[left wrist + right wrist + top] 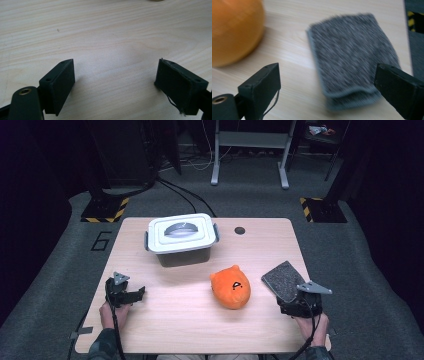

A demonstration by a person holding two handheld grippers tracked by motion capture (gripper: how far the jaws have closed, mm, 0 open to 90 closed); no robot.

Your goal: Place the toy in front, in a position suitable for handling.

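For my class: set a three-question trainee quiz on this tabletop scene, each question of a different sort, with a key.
1. True or false: the right gripper is shut on the grey cloth.
2. What lies between the grey cloth and the left gripper? A orange plush toy B mug C book
3. Fill in: the lid of the storage box is ____.

Key: 1 false, its jaws stand open; 2 A; 3 on.

A grey speckled fabric pouch [283, 280], flat and folded over at its near end, lies tilted toward eleven o'clock at the bench's [175, 320] four o'clock edge, just beside a round orange plush toy [230, 287] at its nine o'clock.
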